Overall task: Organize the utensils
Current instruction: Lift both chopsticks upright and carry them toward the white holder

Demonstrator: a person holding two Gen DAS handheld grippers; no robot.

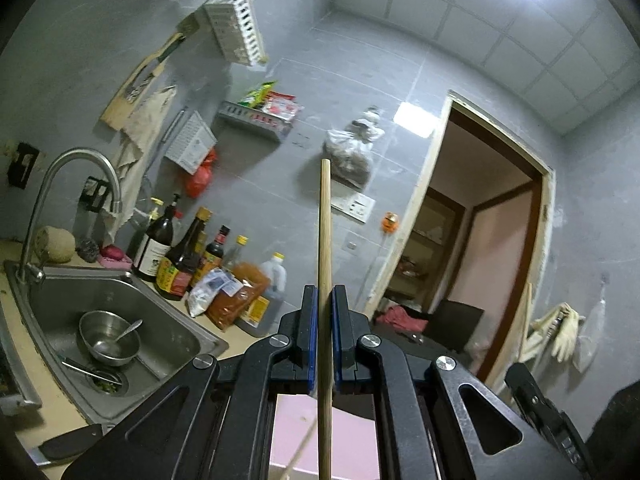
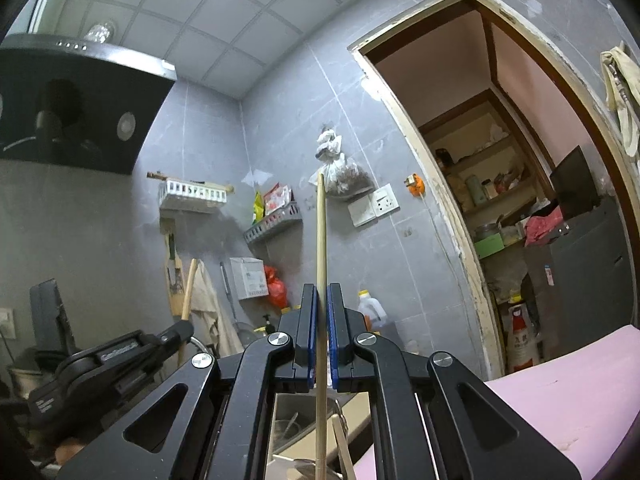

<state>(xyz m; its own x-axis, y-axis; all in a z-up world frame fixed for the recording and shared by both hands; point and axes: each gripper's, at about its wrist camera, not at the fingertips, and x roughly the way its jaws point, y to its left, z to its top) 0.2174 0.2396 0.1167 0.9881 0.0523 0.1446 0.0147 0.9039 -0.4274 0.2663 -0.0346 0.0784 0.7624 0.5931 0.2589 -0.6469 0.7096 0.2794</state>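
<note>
Here, left gripper (image 1: 324, 296) and right gripper (image 2: 319, 294) jaws each clamped on upright, probably wooden, chopstick (image 1: 325, 220) (image 2: 320, 232).

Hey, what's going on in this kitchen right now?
A person holds a gripper in each hand, and each is shut on a wooden chopstick pointing up. The left gripper grips one chopstick near the sink, where a bowl sits. The right gripper grips the other chopstick.
</note>
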